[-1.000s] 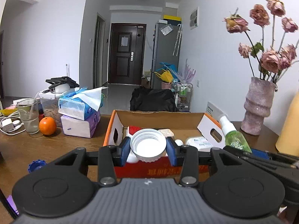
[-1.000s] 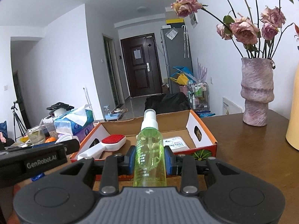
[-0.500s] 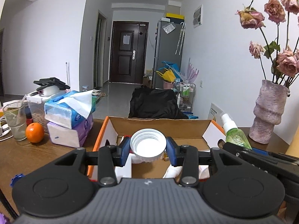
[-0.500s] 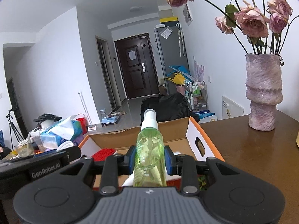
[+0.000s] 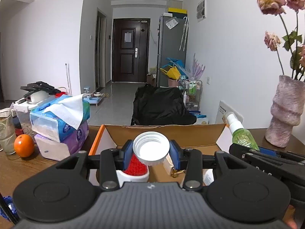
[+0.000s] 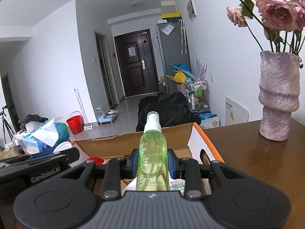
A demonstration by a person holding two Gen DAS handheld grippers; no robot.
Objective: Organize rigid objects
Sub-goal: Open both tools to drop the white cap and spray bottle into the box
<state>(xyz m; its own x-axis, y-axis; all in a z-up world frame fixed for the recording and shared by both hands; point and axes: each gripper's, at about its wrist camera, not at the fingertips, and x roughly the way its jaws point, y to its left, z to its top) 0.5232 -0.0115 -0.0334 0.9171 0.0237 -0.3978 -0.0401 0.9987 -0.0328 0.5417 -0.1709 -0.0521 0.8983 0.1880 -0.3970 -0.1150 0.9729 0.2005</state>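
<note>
My left gripper (image 5: pixel 151 151) is shut on a white screw lid (image 5: pixel 151 148) and holds it over the open cardboard box (image 5: pixel 164 134), above a white brush with red bristles (image 5: pixel 135 167). My right gripper (image 6: pixel 152 162) is shut on a green spray bottle (image 6: pixel 153 158) with a white nozzle and holds it upright over the same box (image 6: pixel 198 139). The bottle also shows at the right of the left wrist view (image 5: pixel 241 133). The left gripper's body shows at the left of the right wrist view (image 6: pixel 38 167).
Stacked tissue packs (image 5: pixel 61 126), an orange (image 5: pixel 24 145) and a glass (image 5: pixel 6 133) stand left of the box. A pink vase with dried roses (image 6: pixel 278 99) stands on the brown table (image 6: pixel 257 158) at the right. A white packet (image 6: pixel 176 185) lies in the box.
Both grippers have moved forward from in front of the box to above its inside, each keeping its hold. The box's front wall has dropped out of sight.
</note>
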